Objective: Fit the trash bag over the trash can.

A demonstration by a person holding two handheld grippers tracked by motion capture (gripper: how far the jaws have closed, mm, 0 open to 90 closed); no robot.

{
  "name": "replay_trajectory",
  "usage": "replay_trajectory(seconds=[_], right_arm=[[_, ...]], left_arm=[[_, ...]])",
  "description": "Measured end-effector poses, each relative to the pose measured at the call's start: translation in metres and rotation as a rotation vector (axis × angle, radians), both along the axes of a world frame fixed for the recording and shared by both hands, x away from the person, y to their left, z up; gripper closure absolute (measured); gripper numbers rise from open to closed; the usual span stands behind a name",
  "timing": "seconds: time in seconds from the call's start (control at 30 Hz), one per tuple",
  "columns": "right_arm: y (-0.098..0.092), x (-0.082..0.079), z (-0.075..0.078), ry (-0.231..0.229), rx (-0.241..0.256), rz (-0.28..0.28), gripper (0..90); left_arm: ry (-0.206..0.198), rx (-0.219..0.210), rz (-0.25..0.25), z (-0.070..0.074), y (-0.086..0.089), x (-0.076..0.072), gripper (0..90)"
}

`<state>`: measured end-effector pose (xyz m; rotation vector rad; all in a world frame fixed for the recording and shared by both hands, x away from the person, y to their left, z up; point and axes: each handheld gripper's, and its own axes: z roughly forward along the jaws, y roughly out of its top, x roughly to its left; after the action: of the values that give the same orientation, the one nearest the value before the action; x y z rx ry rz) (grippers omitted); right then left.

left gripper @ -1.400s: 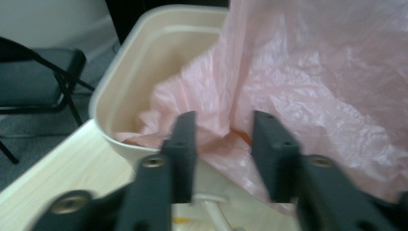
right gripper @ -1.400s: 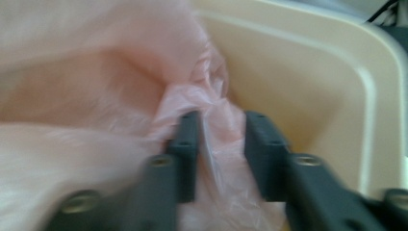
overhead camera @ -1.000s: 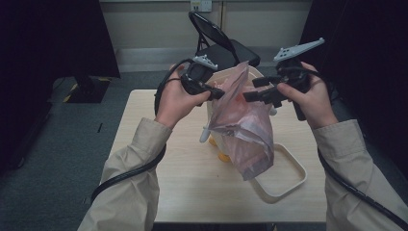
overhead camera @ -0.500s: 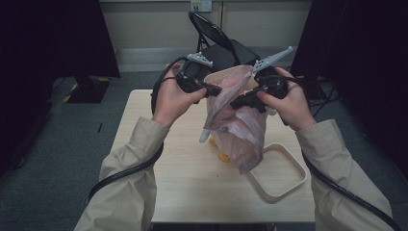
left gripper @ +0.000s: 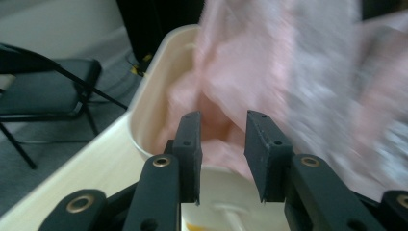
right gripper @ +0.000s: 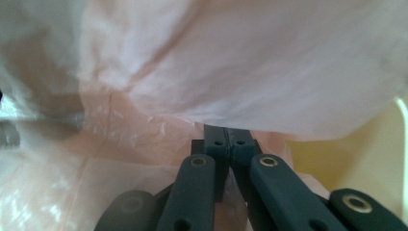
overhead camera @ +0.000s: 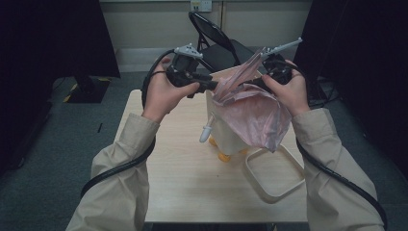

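A thin pink plastic bag (overhead camera: 255,115) hangs over a cream bin (overhead camera: 226,137) that stands on the table. In the high view my left gripper (overhead camera: 210,87) points at the bag's left top edge. Its jaws stand apart in the left gripper view (left gripper: 221,144), with the pink bag (left gripper: 288,72) and the bin's rim (left gripper: 156,82) just beyond them. My right gripper (overhead camera: 262,84) holds the bag's right top edge. In its own view that gripper (right gripper: 224,142) is shut on the pink film (right gripper: 250,57), which covers most of the frame.
A cream lid or tray (overhead camera: 275,174) lies on the wooden table (overhead camera: 183,173) to the bin's right. Orange feet (overhead camera: 224,157) and a white flap (overhead camera: 206,132) stick out at the bin's base. A black folding chair (overhead camera: 216,38) stands behind the table.
Both hands have come closer together above the bin. The right hand moved left, and the bag's top has bunched up between the grippers.
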<state>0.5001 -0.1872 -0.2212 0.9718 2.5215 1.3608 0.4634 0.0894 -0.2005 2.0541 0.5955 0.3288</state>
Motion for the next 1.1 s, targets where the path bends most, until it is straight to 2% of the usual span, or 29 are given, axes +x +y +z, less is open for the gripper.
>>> replay_trajectory(seconds=[0.07,0.13,0.27,0.37,0.4,0.5,0.53,0.6,0.63,0.7,0.77,0.83,0.97,1.0,1.07,1.1], right_arm=[[-0.001,-0.001,-0.004,0.005,-0.012,-0.017,89.7],[0.000,-0.002,-0.006,0.009,-0.022,-0.026,89.7],[0.000,-0.006,-0.003,-0.014,-0.072,-0.072,89.7],[-0.002,-0.007,-0.003,-0.012,-0.080,-0.087,89.7],[-0.002,-0.007,-0.004,-0.011,-0.082,-0.090,89.7],[-0.001,-0.009,-0.005,-0.016,-0.061,-0.085,89.7],[-0.001,-0.009,-0.005,-0.016,-0.061,-0.086,89.7],[-0.001,-0.011,-0.005,-0.028,-0.053,-0.081,88.8],[-0.001,-0.012,-0.005,-0.035,-0.044,-0.079,83.0],[-0.004,-0.014,-0.003,-0.056,-0.030,-0.086,67.7],[-0.007,-0.018,0.002,-0.085,-0.027,-0.081,60.6],[-0.011,-0.022,0.007,-0.083,-0.010,-0.066,53.4],[-0.016,-0.037,0.017,-0.085,0.051,-0.012,45.8],[-0.014,-0.042,0.019,-0.094,0.046,0.018,42.7],[-0.011,-0.047,0.021,-0.104,0.044,0.022,40.9],[-0.008,-0.049,0.022,-0.095,0.050,0.033,41.2]], left_arm=[[0.009,0.004,-0.027,-0.003,0.000,-0.005,63.6],[0.003,0.004,-0.031,-0.003,0.000,-0.008,62.6],[0.007,0.011,-0.039,-0.001,0.000,-0.014,60.7],[0.003,0.010,-0.064,-0.001,-0.003,-0.018,56.6],[0.015,0.010,-0.077,-0.002,-0.006,-0.018,56.3],[0.050,-0.001,-0.097,-0.008,-0.013,-0.015,57.2],[0.068,-0.006,-0.103,-0.010,-0.015,-0.013,60.7],[0.068,0.021,-0.102,-0.012,-0.020,-0.012,68.0],[0.079,0.024,-0.098,-0.012,-0.022,-0.011,76.5],[0.095,0.027,-0.087,-0.012,-0.023,-0.009,83.7],[0.101,0.017,-0.071,-0.012,-0.023,-0.006,87.7],[0.107,0.012,-0.053,-0.011,-0.022,-0.005,89.4],[0.110,0.013,-0.017,-0.011,-0.020,-0.003,90.0],[0.107,0.011,-0.010,-0.010,-0.020,-0.003,90.0],[0.109,0.005,-0.007,-0.010,-0.021,-0.004,90.0],[0.110,0.011,-0.009,-0.010,-0.022,-0.005,90.0]])
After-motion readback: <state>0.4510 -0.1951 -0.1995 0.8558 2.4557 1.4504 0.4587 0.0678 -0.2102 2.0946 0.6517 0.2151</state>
